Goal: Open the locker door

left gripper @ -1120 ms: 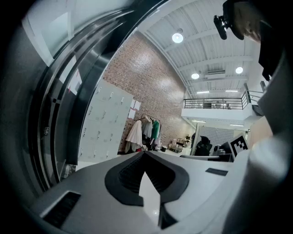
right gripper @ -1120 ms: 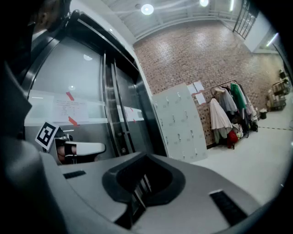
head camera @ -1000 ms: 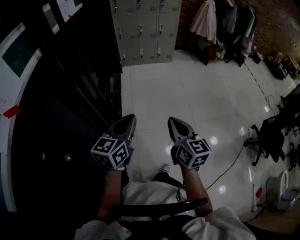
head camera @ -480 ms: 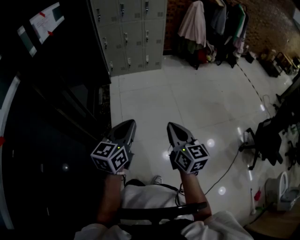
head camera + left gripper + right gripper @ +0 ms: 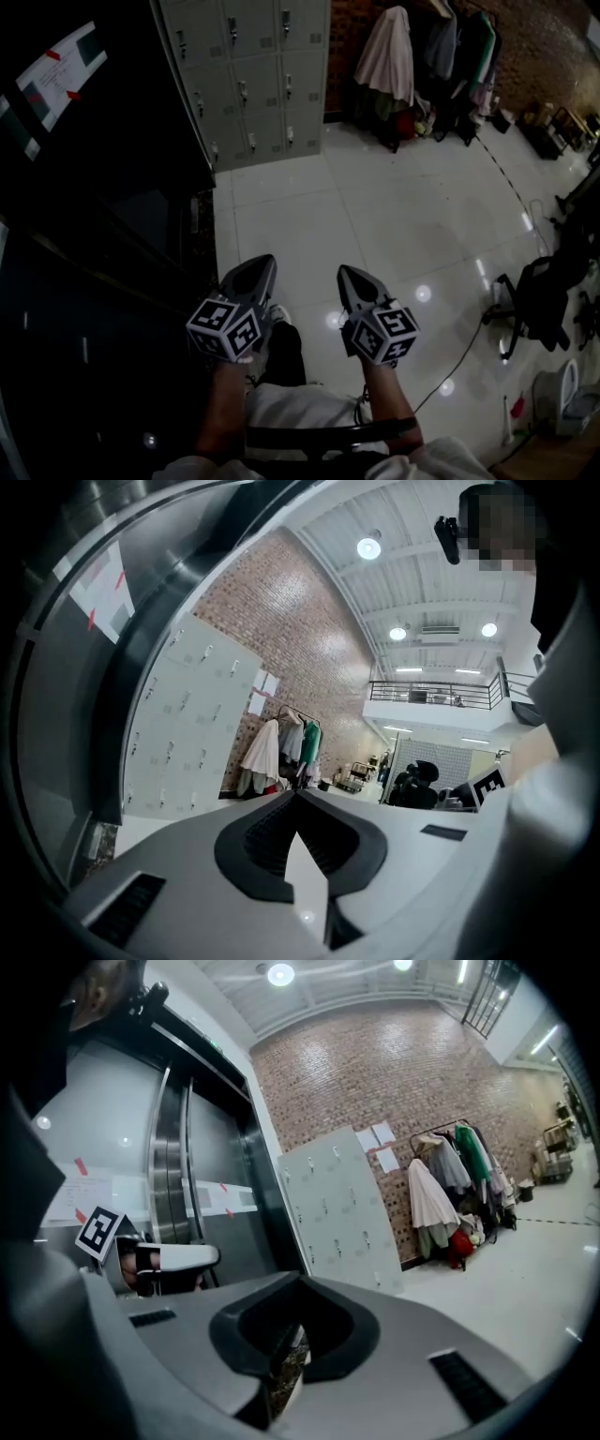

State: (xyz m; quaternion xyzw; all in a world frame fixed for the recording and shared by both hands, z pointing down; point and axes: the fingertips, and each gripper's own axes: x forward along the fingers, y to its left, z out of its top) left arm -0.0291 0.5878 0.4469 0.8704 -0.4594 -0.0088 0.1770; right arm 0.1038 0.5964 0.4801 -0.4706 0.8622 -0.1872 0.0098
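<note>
Pointing toward the lockers (image 5: 253, 75) (well apart), left tongs (image 5: 261, 264) and right tongs (image 5: 349, 274) sit closed, empty.

Both of my claws are grey shells that taper to a point; the left claw (image 5: 262, 264) and the right claw (image 5: 346, 274) look alike. A cube (image 5: 228, 328) of black-and-white square markers sits at the back of each. Up close, the smooth grey casing frames black ribbed pads (image 5: 267, 841) and a dark slotted vent (image 5: 127, 909). I wear a white top (image 5: 300, 405), dark trousers (image 5: 284, 352) and a white shoe (image 5: 278, 315).
</note>
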